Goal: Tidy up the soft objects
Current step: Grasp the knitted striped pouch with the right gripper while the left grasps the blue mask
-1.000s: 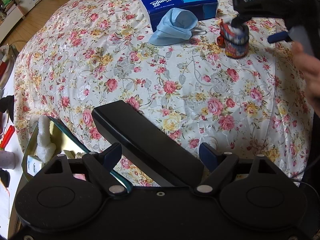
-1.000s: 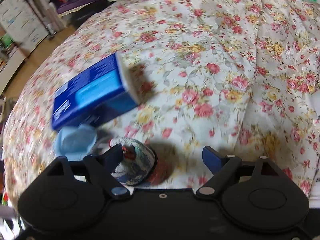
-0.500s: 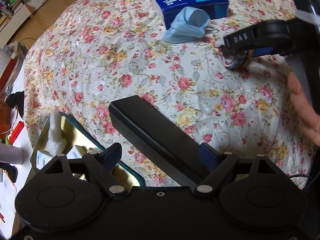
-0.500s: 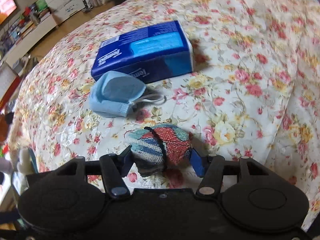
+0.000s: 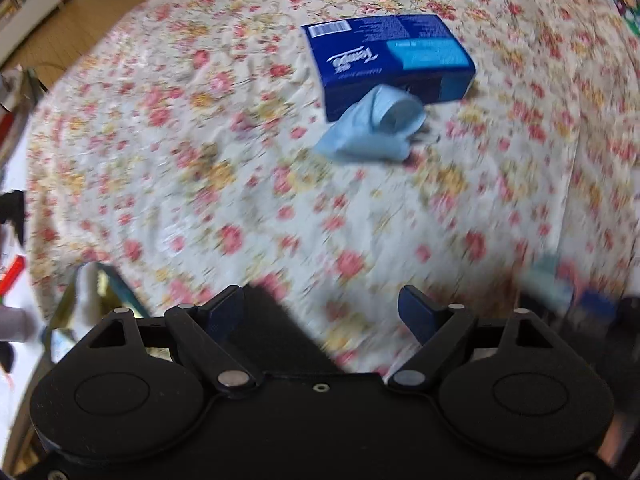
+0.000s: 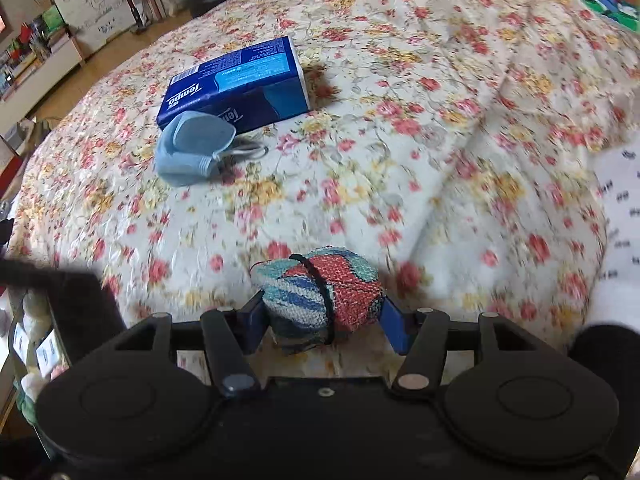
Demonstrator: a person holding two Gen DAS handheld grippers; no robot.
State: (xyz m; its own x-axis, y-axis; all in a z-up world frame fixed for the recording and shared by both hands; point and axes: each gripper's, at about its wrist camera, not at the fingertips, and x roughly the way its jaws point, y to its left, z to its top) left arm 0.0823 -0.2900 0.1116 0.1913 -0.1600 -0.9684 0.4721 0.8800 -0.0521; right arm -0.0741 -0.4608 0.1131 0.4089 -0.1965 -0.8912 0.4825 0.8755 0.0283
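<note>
My right gripper (image 6: 322, 310) is shut on a rolled red, blue and white knitted cloth bundle (image 6: 320, 288) and holds it above the near part of the flowered bedspread (image 6: 400, 140). A light blue face mask (image 6: 192, 148) lies on the bed against a dark blue Tempo tissue pack (image 6: 240, 80). In the left wrist view the mask (image 5: 374, 128) and tissue pack (image 5: 388, 60) lie far ahead. My left gripper (image 5: 322, 310) is open; a black flat lid or panel (image 5: 276, 332) sits between its fingers, contact unclear. The bundle shows blurred at far right (image 5: 556, 280).
A teal-rimmed container (image 5: 100, 296) with white soft items stands off the bed's near left edge; it also shows in the right wrist view (image 6: 32, 336). Shelves and wooden floor (image 6: 80, 60) lie beyond the bed on the left.
My right gripper closed on the cloth bundle and carried it back toward the near edge of the bed. The left view swung, and the black panel now shows much less.
</note>
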